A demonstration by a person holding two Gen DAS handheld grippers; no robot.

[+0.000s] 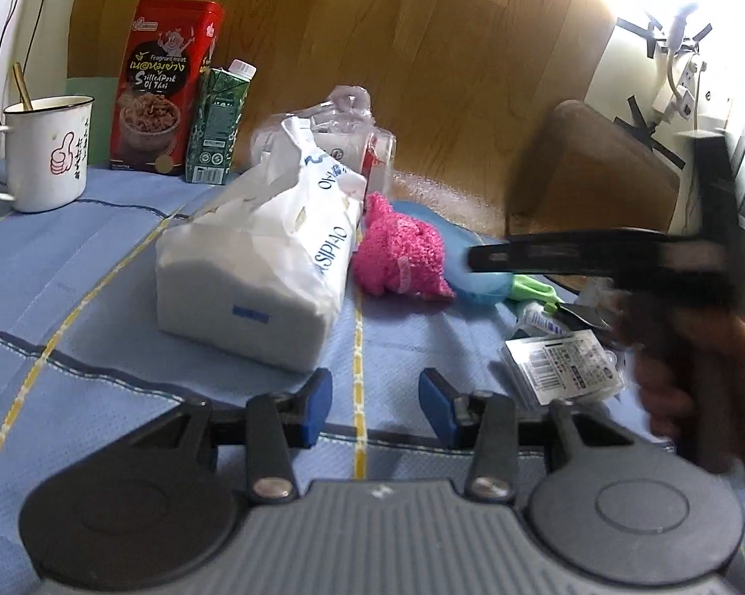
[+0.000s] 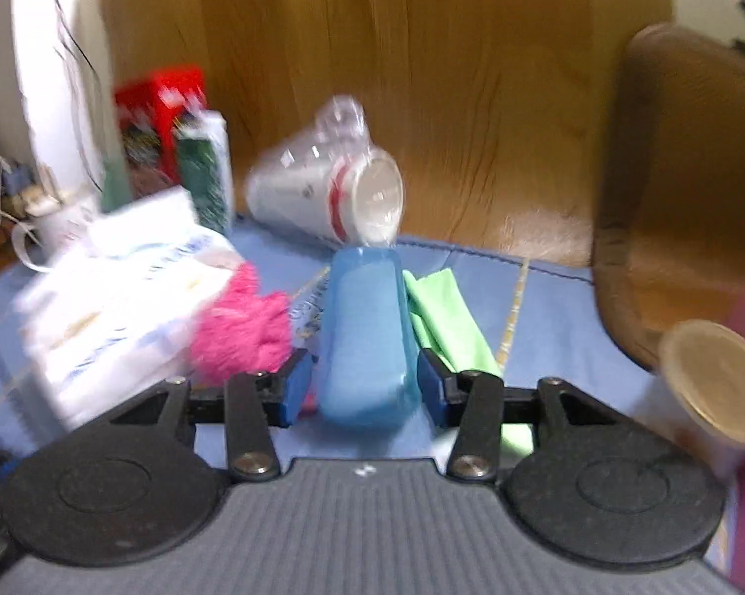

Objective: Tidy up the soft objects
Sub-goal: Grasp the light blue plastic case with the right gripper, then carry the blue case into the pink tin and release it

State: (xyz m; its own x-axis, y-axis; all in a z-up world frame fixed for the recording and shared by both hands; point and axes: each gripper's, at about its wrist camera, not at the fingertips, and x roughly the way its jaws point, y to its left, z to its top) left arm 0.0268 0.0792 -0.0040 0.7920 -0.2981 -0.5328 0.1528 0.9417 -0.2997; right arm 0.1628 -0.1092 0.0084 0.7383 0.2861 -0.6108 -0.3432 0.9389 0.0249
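Soft objects, unsorted: fluffy pink plush cloth heaped on blue checked tablecloth, touching white plastic-wrapped tissue pack on one side; folded light-green cloth flat on same tablecloth beyond a translucent blue oblong case. No sorted pile or container for soft items evident. Judged early in task: nothing gathered, all soft items left to place.

Right gripper: blue pads astride near end of blue case, jaws part way apart; pad contact not confirmable through motion blur, small gaps apparent either side. Case judged not yet gripped.

Left gripper: jaws apart with modest gap, nothing between, above bare tablecloth, just short of tissue pack.

Left wrist view only: white enamel mug with thumbs-up drawing and spoon, red snack tin, green carton, barcoded packets at right, right tool and holding hand seen blurred from the side.

Right wrist view only: bagged stack of paper cups on its side, clearly shown; full spread of green cloth; capped tub at right edge; full length of blue case.
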